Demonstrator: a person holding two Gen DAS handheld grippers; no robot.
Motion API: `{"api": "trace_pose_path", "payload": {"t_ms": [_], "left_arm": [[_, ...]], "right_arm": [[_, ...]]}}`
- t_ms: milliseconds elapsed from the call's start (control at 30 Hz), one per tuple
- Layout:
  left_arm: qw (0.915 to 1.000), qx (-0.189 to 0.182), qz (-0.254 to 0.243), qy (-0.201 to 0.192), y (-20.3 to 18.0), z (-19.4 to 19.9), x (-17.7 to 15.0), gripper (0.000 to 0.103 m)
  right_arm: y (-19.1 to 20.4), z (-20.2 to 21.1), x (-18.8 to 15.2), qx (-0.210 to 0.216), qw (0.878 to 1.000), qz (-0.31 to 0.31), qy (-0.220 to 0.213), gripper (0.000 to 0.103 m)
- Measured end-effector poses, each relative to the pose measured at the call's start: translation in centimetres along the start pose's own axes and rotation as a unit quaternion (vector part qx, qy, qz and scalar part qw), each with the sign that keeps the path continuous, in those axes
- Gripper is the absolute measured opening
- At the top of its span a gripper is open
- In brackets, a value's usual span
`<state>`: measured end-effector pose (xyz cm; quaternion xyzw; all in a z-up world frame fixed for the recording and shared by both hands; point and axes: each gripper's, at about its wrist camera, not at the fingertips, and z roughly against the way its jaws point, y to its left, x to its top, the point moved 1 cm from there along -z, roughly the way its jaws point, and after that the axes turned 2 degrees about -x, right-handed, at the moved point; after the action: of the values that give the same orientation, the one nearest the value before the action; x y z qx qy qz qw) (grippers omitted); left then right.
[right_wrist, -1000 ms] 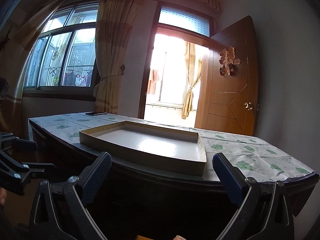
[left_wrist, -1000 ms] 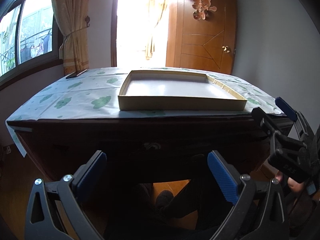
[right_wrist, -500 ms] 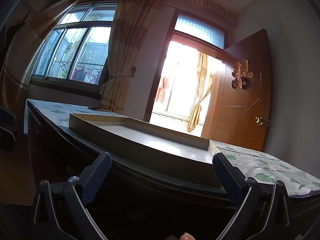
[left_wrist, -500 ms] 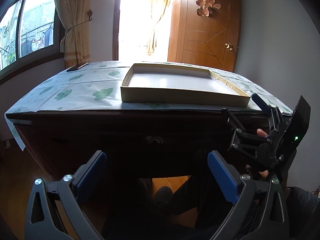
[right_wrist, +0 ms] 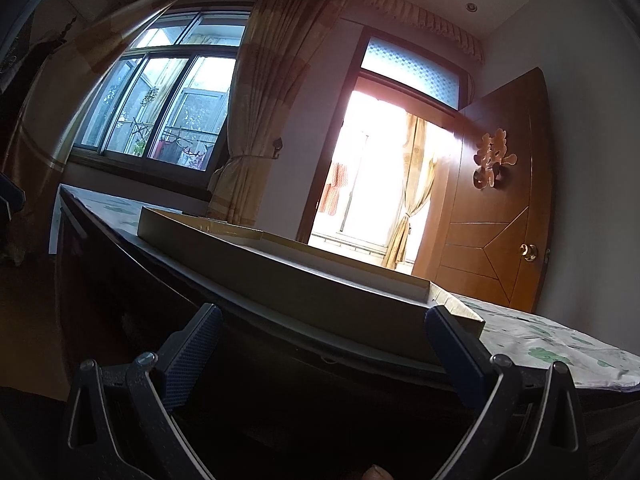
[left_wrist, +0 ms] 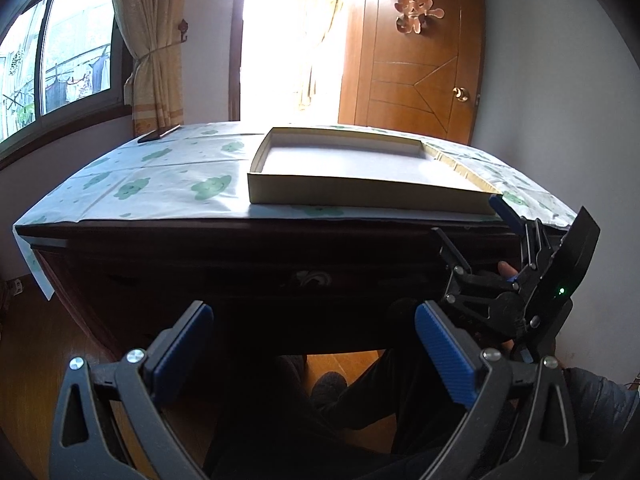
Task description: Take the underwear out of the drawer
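drawer front (left_wrist: 312, 280) with a pale central handle, shut and in shadow under the bench (left_wrist: 160, 184) top; underwear not visible. left gripper (left_wrist: 316, 348) level before the drawer front, fingers (left_wrist: 444, 348) released, nothing between them. right gripper (right_wrist: 320, 348) tilted upward below the bench edge, at the drawer's right in the left view, fingers (right_wrist: 192, 352) likewise spread and empty. shallow cardboard tray (left_wrist: 360, 196) on the clover-print cloth (left_wrist: 172, 176). gold ornament (left_wrist: 418, 8) on the door (left_wrist: 416, 80), not legible.
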<state>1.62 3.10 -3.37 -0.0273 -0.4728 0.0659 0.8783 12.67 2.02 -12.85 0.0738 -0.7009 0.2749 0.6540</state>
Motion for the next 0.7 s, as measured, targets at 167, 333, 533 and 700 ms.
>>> {"api": "trace_pose_path", "payload": {"t_ms": [167, 333, 533, 700], "left_arm": [[0.9999, -0.003, 0.006, -0.008, 0.2, 0.4, 0.0, 0.103], [1.0, 0.0, 0.003, -0.009, 0.1, 0.3, 0.1, 0.103], [0.9998, 0.016, -0.007, -0.008, 0.5, -1.2, 0.0, 0.103], [0.9998, 0.02, -0.006, -0.006, 1.0, -2.5, 0.0, 0.103]], "right_arm": [[-0.1, -0.2, -0.3, 0.021, 1.0, -0.004, -0.008, 0.102], [0.5, -0.6, -0.3, 0.04, 0.999, 0.011, 0.006, 0.102], [0.8, -1.0, -0.4, 0.04, 0.998, 0.026, 0.038, 0.102], [0.4, -0.5, -0.3, 0.042, 0.998, 0.013, 0.043, 0.102]]}}
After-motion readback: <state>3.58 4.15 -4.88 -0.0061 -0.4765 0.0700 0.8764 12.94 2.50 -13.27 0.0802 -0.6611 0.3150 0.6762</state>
